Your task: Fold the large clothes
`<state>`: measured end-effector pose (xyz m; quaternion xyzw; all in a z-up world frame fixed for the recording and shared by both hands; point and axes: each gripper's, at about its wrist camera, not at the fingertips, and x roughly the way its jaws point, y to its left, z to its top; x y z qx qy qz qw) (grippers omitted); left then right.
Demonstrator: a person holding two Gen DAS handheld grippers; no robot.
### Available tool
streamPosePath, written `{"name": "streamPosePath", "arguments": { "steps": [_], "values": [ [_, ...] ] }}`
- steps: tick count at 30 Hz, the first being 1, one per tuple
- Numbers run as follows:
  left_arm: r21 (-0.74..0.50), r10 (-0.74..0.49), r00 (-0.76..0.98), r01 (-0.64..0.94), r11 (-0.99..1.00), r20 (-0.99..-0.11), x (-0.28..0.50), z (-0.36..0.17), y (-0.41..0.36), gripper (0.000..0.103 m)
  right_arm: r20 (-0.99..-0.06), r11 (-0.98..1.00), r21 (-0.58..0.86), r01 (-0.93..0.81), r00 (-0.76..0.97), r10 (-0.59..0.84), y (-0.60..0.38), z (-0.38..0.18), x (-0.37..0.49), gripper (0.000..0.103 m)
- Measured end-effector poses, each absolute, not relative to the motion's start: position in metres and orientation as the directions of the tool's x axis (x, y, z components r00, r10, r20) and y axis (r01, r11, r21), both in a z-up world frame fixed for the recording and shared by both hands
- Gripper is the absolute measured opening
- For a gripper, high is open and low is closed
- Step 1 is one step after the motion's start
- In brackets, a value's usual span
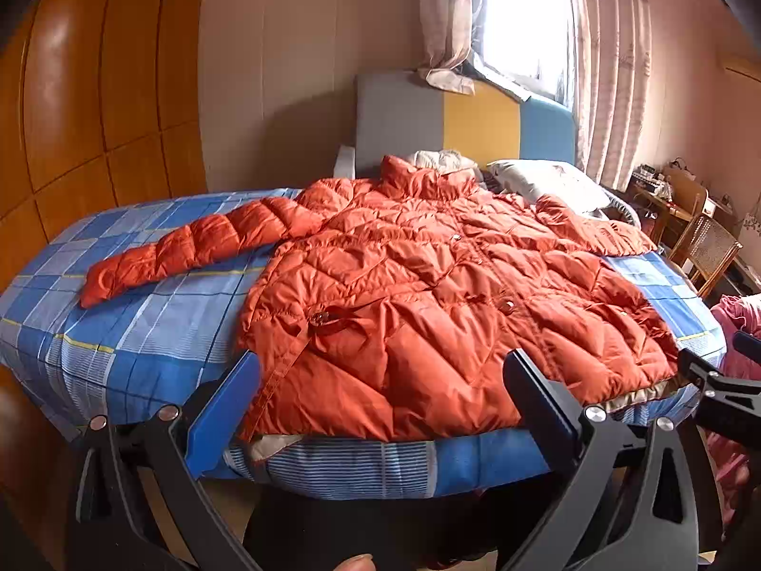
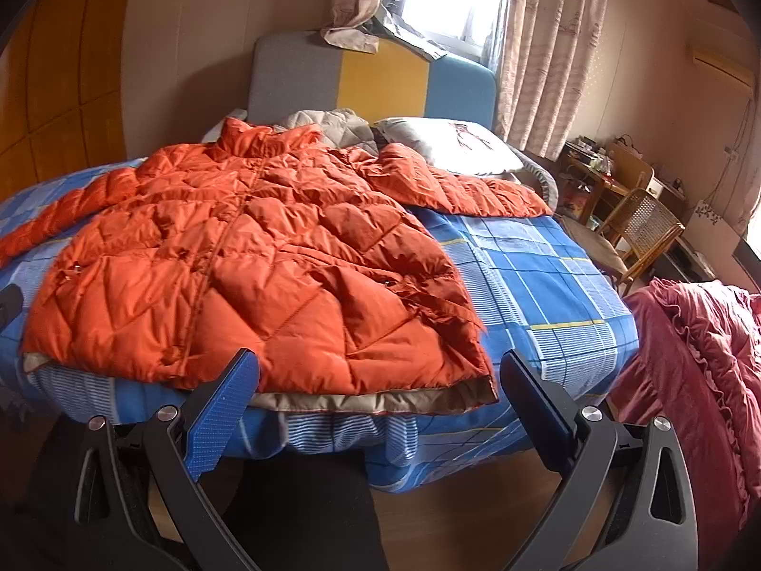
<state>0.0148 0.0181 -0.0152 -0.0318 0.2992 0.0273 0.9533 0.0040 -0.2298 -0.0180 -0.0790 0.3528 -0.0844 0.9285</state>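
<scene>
Orange quilted jacket point(image 1: 428, 295), spread front-up on bed point(image 1: 142, 314), sleeves out. Left hand-held gripper point(image 1: 380, 380) and right hand-held gripper point(image 2: 378, 376): fingers wide apart, empty, near hem.

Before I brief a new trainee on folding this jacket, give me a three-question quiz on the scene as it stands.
1. True or false: the orange jacket lies front up on the bed.
2. The left gripper and right gripper are: A) both open, B) both shut, C) one holding the hem.
3. Fill in: the jacket's left-hand sleeve lies stretched ____ from the body.

Key: 1 true; 2 A; 3 out.
</scene>
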Motion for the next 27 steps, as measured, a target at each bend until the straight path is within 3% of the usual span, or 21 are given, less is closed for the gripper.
{"name": "streamPosePath", "arguments": {
  "steps": [12, 19, 27],
  "values": [
    [-0.109, -0.026, 0.753, -0.061, 0.992, -0.657, 0.073, -0.027, 0.025, 0.101, -0.697, 0.977, -0.147, 0.152, 0.685, -0.211, -0.261, -0.027, 0.042, 0.100],
    [-0.038, 0.024, 0.768, -0.062, 0.997, -0.641, 0.114, -0.027, 0.014, 0.101, -0.726, 0.971, -0.151, 0.186, 0.646, -0.237, -0.291, -0.034, 0.095, 0.100],
    [-0.043, 0.041, 0.721, -0.098, 0.994, -0.692, 0.166, -0.048, 0.029, 0.101, -0.763, 0.931, -0.144, 0.335, 0.561, -0.320, -0.367, -0.052, 0.170, 0.100]
  ]
}}
